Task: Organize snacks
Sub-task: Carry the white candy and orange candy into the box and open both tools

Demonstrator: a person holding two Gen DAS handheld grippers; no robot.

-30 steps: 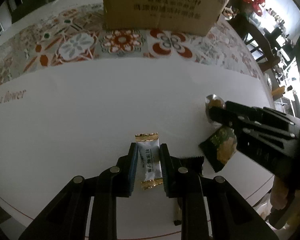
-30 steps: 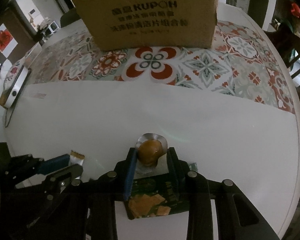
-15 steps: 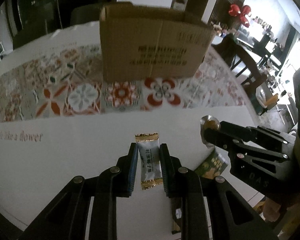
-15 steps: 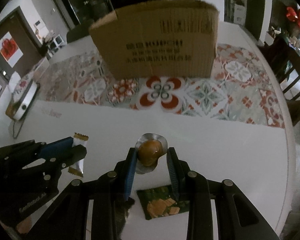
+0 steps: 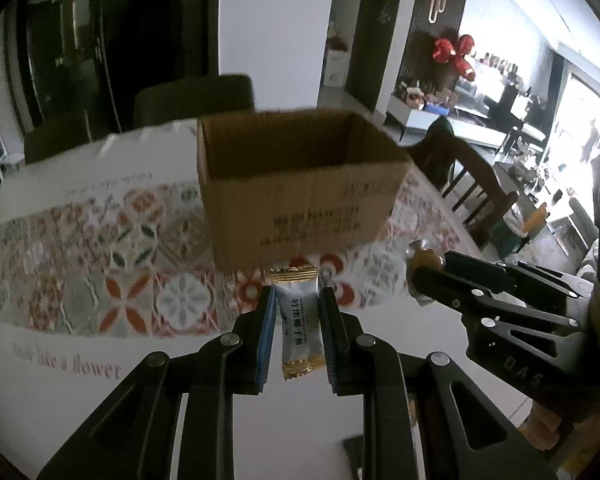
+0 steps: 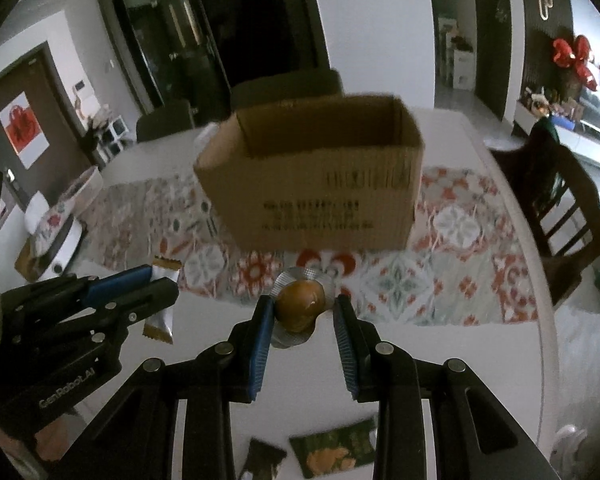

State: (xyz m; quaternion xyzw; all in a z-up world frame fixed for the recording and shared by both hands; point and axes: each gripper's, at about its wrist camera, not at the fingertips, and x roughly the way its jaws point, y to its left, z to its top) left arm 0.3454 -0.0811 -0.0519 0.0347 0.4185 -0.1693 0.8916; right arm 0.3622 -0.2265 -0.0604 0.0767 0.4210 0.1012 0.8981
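The white candy packet (image 5: 300,322) sits pinched between the pads of the left gripper (image 5: 297,336), held across its middle with both gold crimped ends sticking out fore and aft. It looks light and crinkly, likely slippery, so a mid-body squeeze suits it. The right gripper (image 6: 302,320) clamps a round brown snack in a foil cup (image 6: 300,306); I judge it soft and easily dented, best held lightly by its sides. Straight ahead of both claws stands the open cardboard box (image 6: 320,196) on a patterned runner (image 6: 452,280). Below and behind the right claw, a green packet (image 6: 336,450) and a dark packet (image 6: 264,462) lie on the white table (image 5: 100,380). Chairs and dark cabinets stand beyond the box.
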